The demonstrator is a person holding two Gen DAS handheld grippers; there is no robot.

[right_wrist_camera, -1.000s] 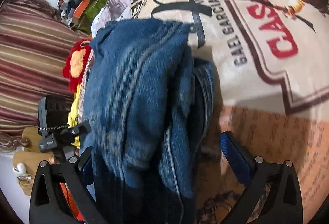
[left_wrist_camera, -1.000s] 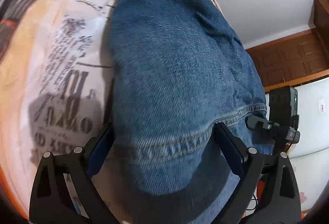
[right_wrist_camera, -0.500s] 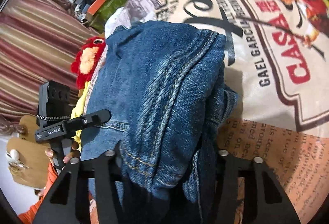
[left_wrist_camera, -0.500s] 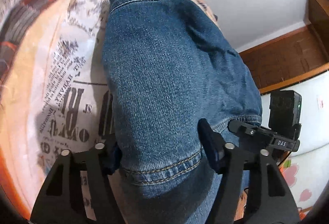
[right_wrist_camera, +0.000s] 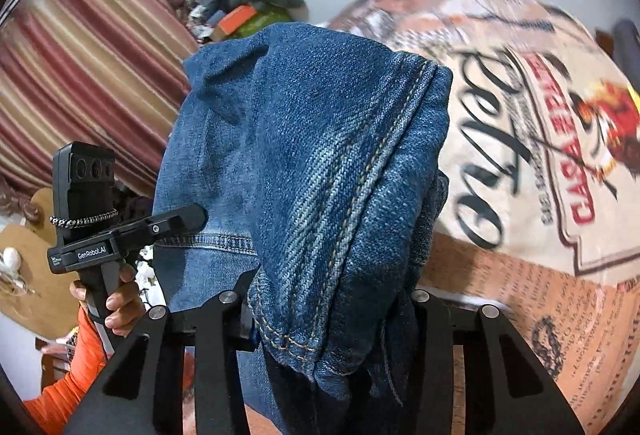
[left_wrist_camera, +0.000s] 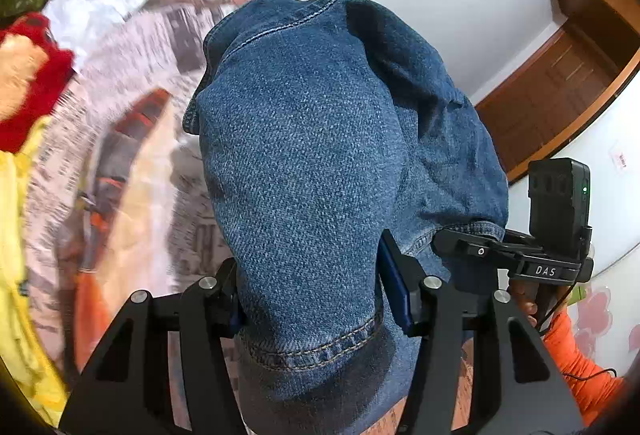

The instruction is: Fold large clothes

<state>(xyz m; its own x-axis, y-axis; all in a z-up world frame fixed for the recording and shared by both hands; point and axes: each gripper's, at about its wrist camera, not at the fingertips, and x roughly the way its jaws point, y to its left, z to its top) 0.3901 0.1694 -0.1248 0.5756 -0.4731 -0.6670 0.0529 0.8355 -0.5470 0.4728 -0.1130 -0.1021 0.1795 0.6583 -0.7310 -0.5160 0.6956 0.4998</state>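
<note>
- The left tongs are clenched on a thick fold of blue denim jeans, with a stitched hem bulging out just below the black fingers.
- From the left wrist view, the jeans rise up and away from the tongs as a rounded hump, filling the middle of the picture and hanging clear above the bed.
- The right tongs are likewise clamped on the jeans, gripping a bunched edge with double orange-thread seams running along it.
- From the right wrist view, the denim drapes over and between both fingers, with loose layers falling below them.
- Each view shows the other handheld device beside the denim: the right one, marked "DAS", sits at the right of the left view; the left one, marked "GenRobot.AI", sits at the left of the right view.
- A hand in an orange sleeve grips the handle of the left device.
- Below the jeans lies a bedspread printed with newspaper text, large black script and red lettering.
- A red and tan plush toy and yellow fabric lie at the left edge of the bed.
- A striped red and gold curtain hangs at the left of the right view.
- A brown wooden door stands in the white wall at the right of the left view.
</note>
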